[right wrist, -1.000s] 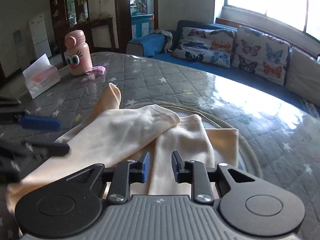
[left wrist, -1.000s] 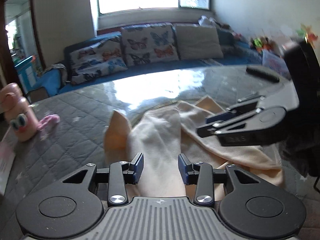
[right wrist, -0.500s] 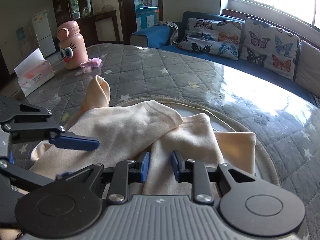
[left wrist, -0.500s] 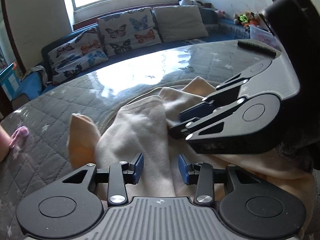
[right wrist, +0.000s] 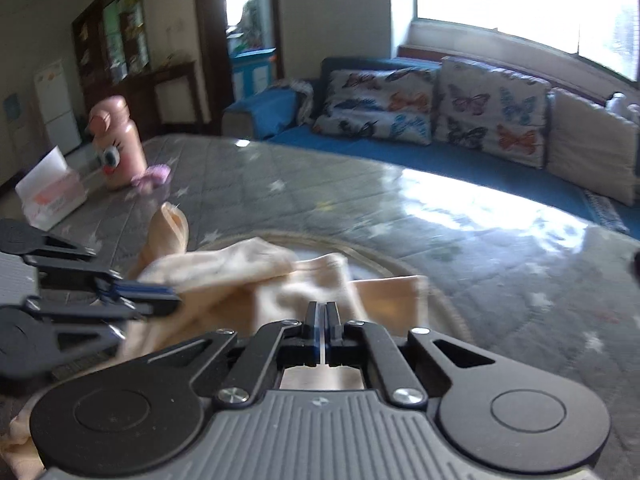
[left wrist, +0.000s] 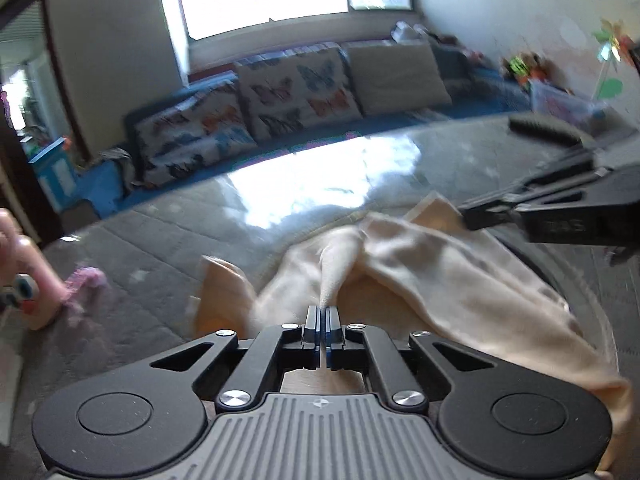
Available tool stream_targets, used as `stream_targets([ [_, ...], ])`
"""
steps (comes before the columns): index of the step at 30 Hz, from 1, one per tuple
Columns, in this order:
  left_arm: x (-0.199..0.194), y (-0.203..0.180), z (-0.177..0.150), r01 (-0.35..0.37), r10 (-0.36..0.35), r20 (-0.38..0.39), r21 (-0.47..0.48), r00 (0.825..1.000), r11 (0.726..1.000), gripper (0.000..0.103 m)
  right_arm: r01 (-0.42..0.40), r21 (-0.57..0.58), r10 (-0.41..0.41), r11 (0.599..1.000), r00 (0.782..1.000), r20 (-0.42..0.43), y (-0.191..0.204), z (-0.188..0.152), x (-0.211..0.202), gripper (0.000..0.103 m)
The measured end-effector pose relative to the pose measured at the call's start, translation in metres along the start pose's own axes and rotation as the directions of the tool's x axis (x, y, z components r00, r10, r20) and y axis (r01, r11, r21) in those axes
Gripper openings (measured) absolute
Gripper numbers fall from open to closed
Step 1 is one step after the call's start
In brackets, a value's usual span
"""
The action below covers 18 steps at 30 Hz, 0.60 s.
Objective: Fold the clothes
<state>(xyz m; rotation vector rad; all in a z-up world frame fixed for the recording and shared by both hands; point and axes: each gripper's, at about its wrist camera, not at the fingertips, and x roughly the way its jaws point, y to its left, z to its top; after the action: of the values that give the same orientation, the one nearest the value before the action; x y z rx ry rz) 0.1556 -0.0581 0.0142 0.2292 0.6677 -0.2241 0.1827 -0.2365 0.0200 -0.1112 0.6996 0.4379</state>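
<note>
The cream-coloured soft cotton garment [left wrist: 440, 264] lies rumpled on the grey quilted table [right wrist: 500, 264] — left gripper [left wrist: 323, 316] and right gripper [right wrist: 321, 312] each pinch a ridge of it, likely to lift and spread.

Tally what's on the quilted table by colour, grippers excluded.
Cream: 1, the garment
Pink: 3, the bottle, the small pink fabric item, the tissue box
Black: 1, the remote
Total: 5
</note>
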Motion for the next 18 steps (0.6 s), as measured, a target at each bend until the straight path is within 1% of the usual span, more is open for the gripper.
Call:
stream_targets([
  [3, -0.021, 0.012, 0.002, -0.023, 0.025, 0.041, -0.051, 0.999, 0.998, 0.002, 0.011, 0.021, -0.011, 1.0, 1.0, 0.013, -0.008, 0.0, -0.016, 0.001],
  [5, -0.036, 0.021, 0.002, -0.041, 0.047, 0.068, -0.086, 0.997, 0.995, 0.002, 0.01, 0.009, -0.01, 1.0, 1.0, 0.012, -0.006, 0.0, -0.022, 0.004],
  [7, -0.05, 0.03, 0.0, -0.057, 0.069, 0.093, -0.122, 0.993, 0.991, 0.002, -0.001, 0.001, 0.001, 1.0, 1.0, 0.007, 0.0, 0.0, -0.021, 0.009],
  [10, -0.071, 0.048, -0.011, -0.079, 0.101, 0.109, -0.192, 0.989, 0.978, 0.002, -0.028, -0.017, 0.027, 0.999, 1.0, -0.013, 0.01, 0.0, -0.011, 0.01],
  [11, -0.076, 0.053, -0.017, -0.09, 0.115, 0.108, -0.212, 0.987, 0.973, 0.002, -0.039, -0.025, 0.039, 0.999, 0.999, -0.022, 0.015, 0.0, -0.006, 0.011],
  [13, -0.087, 0.064, -0.028, -0.113, 0.142, 0.103, -0.251, 0.984, 0.961, 0.002, -0.042, -0.034, 0.041, 0.999, 0.999, -0.035, 0.02, -0.001, 0.003, 0.02],
  [14, -0.09, 0.068, -0.034, -0.123, 0.153, 0.095, -0.27, 0.984, 0.955, 0.002, -0.04, -0.038, 0.039, 0.998, 0.998, -0.04, 0.022, -0.001, 0.008, 0.03],
  [15, -0.093, 0.073, -0.039, -0.133, 0.164, 0.086, -0.288, 0.983, 0.948, 0.002, -0.038, -0.041, 0.036, 0.998, 0.998, -0.046, 0.024, -0.002, 0.012, 0.032],
  [18, -0.101, 0.083, -0.057, -0.156, 0.188, 0.063, -0.338, 0.98, 0.928, 0.002, -0.033, -0.052, 0.029, 0.998, 0.998, -0.062, 0.03, -0.003, 0.026, 0.032],
])
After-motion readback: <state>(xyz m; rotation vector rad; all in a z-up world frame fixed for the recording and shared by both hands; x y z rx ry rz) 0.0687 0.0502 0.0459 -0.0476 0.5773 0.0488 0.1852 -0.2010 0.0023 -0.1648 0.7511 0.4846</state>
